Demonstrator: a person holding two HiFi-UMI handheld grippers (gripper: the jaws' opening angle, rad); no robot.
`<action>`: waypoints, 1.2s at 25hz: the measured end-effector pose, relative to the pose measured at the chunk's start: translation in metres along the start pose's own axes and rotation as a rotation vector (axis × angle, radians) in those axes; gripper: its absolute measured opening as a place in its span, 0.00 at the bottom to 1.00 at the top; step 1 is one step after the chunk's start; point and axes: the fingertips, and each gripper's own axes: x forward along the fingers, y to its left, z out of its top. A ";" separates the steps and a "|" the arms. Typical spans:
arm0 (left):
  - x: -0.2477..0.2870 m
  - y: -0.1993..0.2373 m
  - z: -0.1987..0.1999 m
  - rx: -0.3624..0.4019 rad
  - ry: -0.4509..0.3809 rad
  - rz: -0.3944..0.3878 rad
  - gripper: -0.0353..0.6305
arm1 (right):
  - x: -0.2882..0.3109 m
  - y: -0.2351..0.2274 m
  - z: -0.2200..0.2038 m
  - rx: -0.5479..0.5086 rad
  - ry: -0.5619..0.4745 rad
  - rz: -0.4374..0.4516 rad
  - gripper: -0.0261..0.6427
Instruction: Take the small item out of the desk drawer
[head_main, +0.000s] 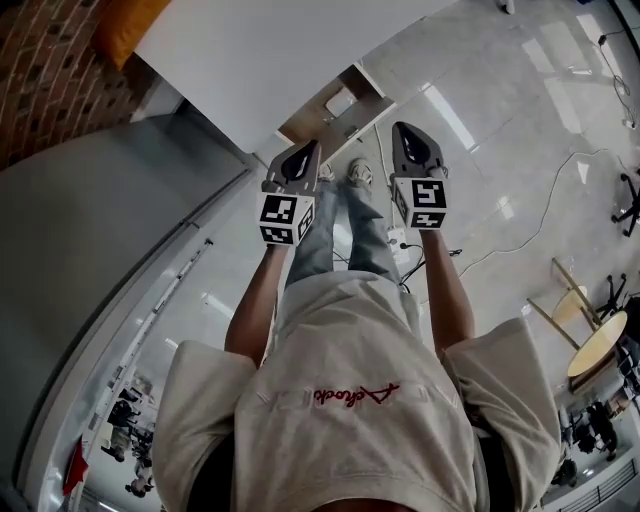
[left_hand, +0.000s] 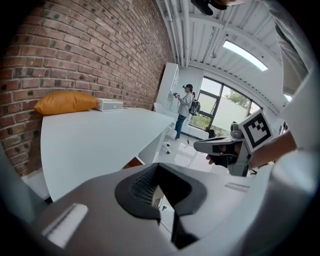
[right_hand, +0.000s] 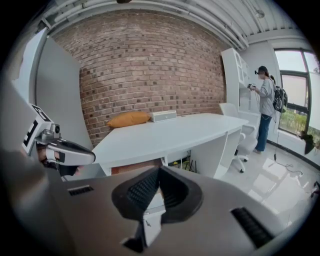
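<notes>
Desk drawer (head_main: 335, 108) first: where does it sit?

– Pulled out from under the near edge of the white desk (head_main: 250, 50), with its brown inside showing. It lies at about twelve o'clock from the middle of the head view (and it is small there).

– And the small item (head_main: 340, 101)?

– It is a pale patch lying inside the drawer. What it is I cannot tell.

– Where are the grippers?

– Both are in the air, short of the drawer. The left gripper (head_main: 304, 155) has the drawer at its one o'clock. The right gripper (head_main: 408, 138), well apart from it at its three o'clock, has the drawer at its ten o'clock. Neither touches the drawer or the desk.

– Their jaws?

– Each gripper's own view shows the black ribbed pads brought together at the tips. Nothing is caught between them on either side.

– What else is about?

– An orange cushion (left_hand: 65, 102) lies at the desk's far end against the brick wall (left_hand: 90, 45). A white box (left_hand: 109, 104) is just beside it at its three o'clock. In the head view the person's shoes (head_main: 360, 172) stand on the pale floor (head_main: 500, 120) between the two grippers. Another person (left_hand: 185, 107) stands near the window, at one o'clock in the left gripper view.
</notes>
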 end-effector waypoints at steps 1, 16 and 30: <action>0.002 0.001 -0.008 -0.005 0.009 0.000 0.07 | 0.003 0.001 -0.008 0.003 0.009 0.004 0.06; 0.020 0.017 -0.102 -0.047 0.073 0.024 0.07 | 0.009 0.022 -0.122 0.079 0.115 0.028 0.06; 0.045 0.027 -0.125 -0.001 0.085 0.018 0.07 | 0.002 0.023 -0.161 0.085 0.123 0.031 0.06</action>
